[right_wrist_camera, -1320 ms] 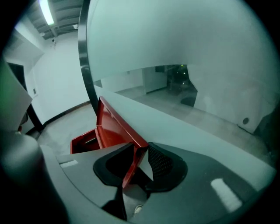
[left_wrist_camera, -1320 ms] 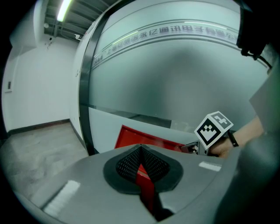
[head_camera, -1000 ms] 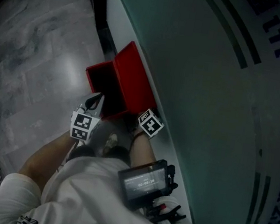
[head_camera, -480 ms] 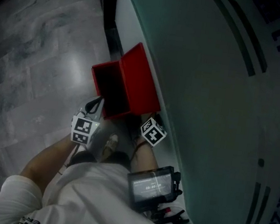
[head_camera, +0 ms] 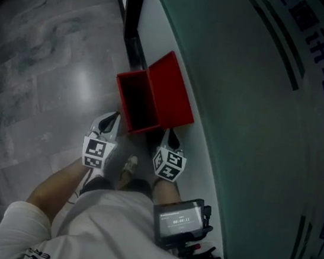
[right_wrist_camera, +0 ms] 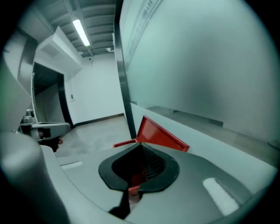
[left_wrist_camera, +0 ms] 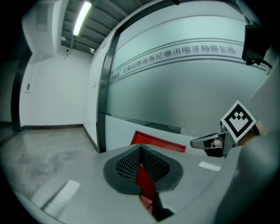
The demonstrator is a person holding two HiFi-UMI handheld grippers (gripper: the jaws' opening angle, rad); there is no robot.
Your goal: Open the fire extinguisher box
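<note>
The red fire extinguisher box (head_camera: 135,99) stands on the floor against the frosted glass wall. Its top is open and its lid (head_camera: 172,92) leans back on the glass. The inside looks dark and I cannot see what it holds. My left gripper (head_camera: 113,119) hovers just short of the box's near left corner, shut and empty. My right gripper (head_camera: 169,135) is at the near right corner below the lid, also shut with nothing in it. In the right gripper view the raised lid (right_wrist_camera: 161,134) rises just beyond the closed tips (right_wrist_camera: 140,145).
The frosted glass wall (head_camera: 254,109) with blue lettering runs along the right. A dark frame post (head_camera: 133,8) stands behind the box. Grey tiled floor (head_camera: 44,73) spreads to the left. A small screen device (head_camera: 180,223) hangs at the person's chest, and a shoe (head_camera: 127,170) shows between the grippers.
The right gripper has drawn back from the box's near right corner toward the person. The box sits higher and further right in the head view. The lid stays raised.
</note>
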